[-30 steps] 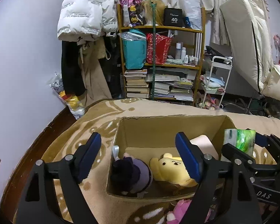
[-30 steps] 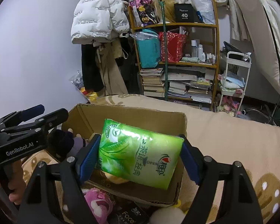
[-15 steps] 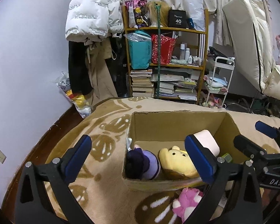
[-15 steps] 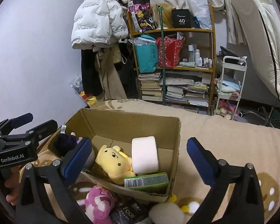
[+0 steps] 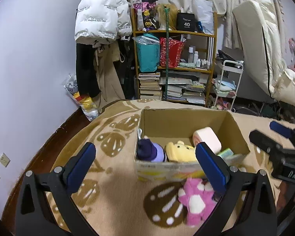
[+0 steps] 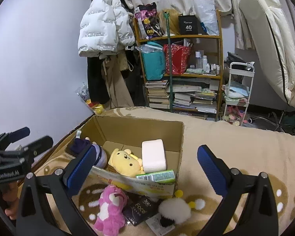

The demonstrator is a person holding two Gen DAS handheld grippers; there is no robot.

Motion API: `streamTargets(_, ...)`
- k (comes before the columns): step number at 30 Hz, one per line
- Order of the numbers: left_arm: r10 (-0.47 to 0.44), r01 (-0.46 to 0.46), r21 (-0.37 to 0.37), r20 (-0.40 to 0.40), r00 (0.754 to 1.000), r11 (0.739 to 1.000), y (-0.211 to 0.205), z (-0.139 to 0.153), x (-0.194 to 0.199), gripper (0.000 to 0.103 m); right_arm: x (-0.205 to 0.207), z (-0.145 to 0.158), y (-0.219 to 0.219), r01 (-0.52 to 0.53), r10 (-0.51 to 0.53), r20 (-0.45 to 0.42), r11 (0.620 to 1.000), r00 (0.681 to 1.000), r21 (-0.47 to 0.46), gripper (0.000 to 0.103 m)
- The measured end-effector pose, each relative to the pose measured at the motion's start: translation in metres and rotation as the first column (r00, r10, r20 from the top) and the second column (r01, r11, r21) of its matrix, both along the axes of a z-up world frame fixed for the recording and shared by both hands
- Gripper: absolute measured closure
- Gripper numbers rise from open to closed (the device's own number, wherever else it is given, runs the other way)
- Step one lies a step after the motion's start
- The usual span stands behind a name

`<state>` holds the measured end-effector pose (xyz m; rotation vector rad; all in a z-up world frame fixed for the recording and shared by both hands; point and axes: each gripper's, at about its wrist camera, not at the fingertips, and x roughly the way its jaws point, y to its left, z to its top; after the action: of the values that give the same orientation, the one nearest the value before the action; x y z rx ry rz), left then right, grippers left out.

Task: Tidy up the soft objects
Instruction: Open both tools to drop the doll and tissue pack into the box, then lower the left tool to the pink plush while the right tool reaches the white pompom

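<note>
A: Now that both grippers hold nothing, what has changed nearest to us?

B: 1 second ago the right gripper (image 6: pixel 147 165) was clamped on the green tissue pack (image 6: pixel 156 176). Now its jaws stand wide apart with nothing between them, and the pack lies inside the cardboard box (image 6: pixel 179 137), against the near wall at the right corner. The left gripper (image 5: pixel 145 163) also spread and is empty now.

A: And for the tidying?

B: I judge that 1 more soft thing is put away. The pink plush toy (image 6: pixel 110 206), a white fluffy ball (image 6: pixel 174 209) and a dark packet (image 6: pixel 139 209) lie on the blanket (image 6: pixel 236 147) just in front of the box, so I would say work remains.

A: Inside the box?

B: 4 things: the pack, a yellow bear (image 6: pixel 127 162) beside it, a white block (image 6: pixel 153 155) behind the pack, and a purple doll (image 5: pixel 150 150) at the left end.

A: Anything else different from before?

B: Both cameras sit farther back and a little higher, so more blanket and the whole box show. Beyond, the bookshelf (image 6: pixel 179 74) and white jacket (image 6: pixel 102 31) look unchanged.
</note>
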<state>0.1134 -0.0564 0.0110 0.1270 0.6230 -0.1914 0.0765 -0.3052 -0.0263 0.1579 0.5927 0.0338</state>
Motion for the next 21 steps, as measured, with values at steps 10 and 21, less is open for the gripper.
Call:
streamTargets(10, -0.016, 0.017, 0.030, -0.020, 1.000, 0.999, 0.001, -0.003, -0.033, 0.003, -0.036, 0.012, -0.009, 0.037, -0.038, 0.005, 0.999, 0.999, 0.012, 0.000)
streamTargets(21, -0.067, 0.070, 0.076, -0.044, 0.997, 0.995, -0.016, -0.023, -0.047, 0.003, -0.050, 0.000, -0.026, 0.074, -0.073, -0.042, 0.997, 0.996, 0.032, 0.000)
